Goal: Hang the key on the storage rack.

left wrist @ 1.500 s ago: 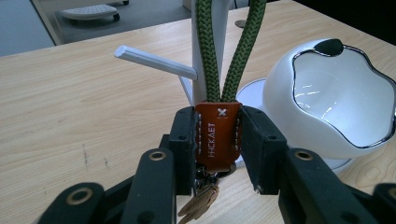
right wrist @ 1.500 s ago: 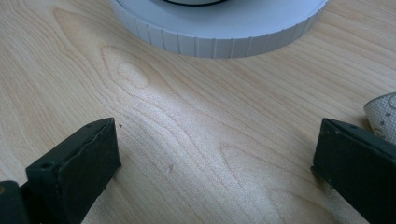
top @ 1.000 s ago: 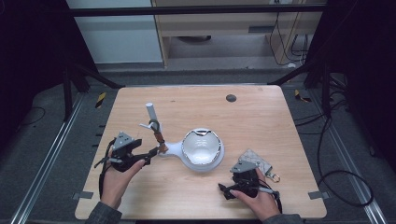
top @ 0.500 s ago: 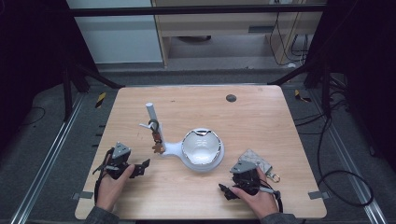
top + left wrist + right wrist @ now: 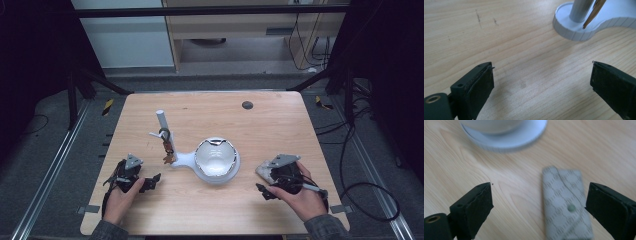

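Starting with the high view, one wooden table (image 5: 280, 130) carries one white stand (image 5: 200, 162) made of one round dish at the right and one upright post (image 5: 163, 125) at the left, with one set of keys (image 5: 166, 145) hanging from a hook on the post. One dark round mark (image 5: 247, 105) lies near the far edge. Two grippers are present: the left gripper (image 5: 152, 181) sits near the front left corner, and the right gripper (image 5: 263, 190) sits near the front right, each well clear of the stand. One patterned pouch (image 5: 264, 169) lies just beside the right hand, partly covered by that gripper's grey plate. Broad bare wood remains along the far half and between the two hands; the side edges and front edge are close to both forearms. In the left gripper view, the two black jaws stand wide apart, having just been opening, with nothing between them except bare tabletop; the round foot of the stand (image 5: 584, 27) and the lower end of the post (image 5: 580, 10) lie ahead at the upper right, apart from the jaws. In the right gripper view, the two jaws stand apart, having just been closing, and the pouch (image 5: 566, 205) with one small snap lies flat on the table between them nearer the right jaw, not pressed by either pad; the dish rim (image 5: 506, 137) lies ahead.
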`<state>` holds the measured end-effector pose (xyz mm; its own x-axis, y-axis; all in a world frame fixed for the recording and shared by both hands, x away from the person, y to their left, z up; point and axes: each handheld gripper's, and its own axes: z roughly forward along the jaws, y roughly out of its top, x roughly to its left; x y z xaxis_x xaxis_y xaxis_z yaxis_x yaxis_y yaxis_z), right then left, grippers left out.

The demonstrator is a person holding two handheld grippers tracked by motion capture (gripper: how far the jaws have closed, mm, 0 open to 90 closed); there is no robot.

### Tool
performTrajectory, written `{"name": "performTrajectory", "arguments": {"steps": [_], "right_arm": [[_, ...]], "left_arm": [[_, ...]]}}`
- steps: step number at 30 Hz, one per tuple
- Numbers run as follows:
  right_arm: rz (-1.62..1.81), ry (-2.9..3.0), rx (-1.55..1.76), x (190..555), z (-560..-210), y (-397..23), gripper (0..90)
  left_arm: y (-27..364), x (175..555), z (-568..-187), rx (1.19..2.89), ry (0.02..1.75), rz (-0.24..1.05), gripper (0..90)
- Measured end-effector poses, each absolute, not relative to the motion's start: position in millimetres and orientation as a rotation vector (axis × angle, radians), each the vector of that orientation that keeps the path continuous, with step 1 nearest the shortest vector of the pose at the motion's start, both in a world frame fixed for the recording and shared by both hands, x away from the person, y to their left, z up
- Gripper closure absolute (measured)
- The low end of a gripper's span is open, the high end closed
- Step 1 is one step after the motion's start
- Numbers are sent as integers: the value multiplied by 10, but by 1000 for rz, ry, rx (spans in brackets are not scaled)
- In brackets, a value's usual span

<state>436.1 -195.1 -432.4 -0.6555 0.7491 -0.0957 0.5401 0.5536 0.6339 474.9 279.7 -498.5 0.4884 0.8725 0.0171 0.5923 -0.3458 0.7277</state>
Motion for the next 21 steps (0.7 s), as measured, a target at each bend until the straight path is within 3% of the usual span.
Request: {"name": "performTrajectory", "arguments": {"steps": [9, 21], "right_arm": [[689, 2500, 1199, 4467, -4366, -2286, 94], [607, 2590, 1260, 4581, -4442, -2386, 84]], "left_arm": [[2797, 4771, -5085, 2091, 1197, 533, 12], [2791, 4770, -5086, 2095, 1199, 532, 3]]}}
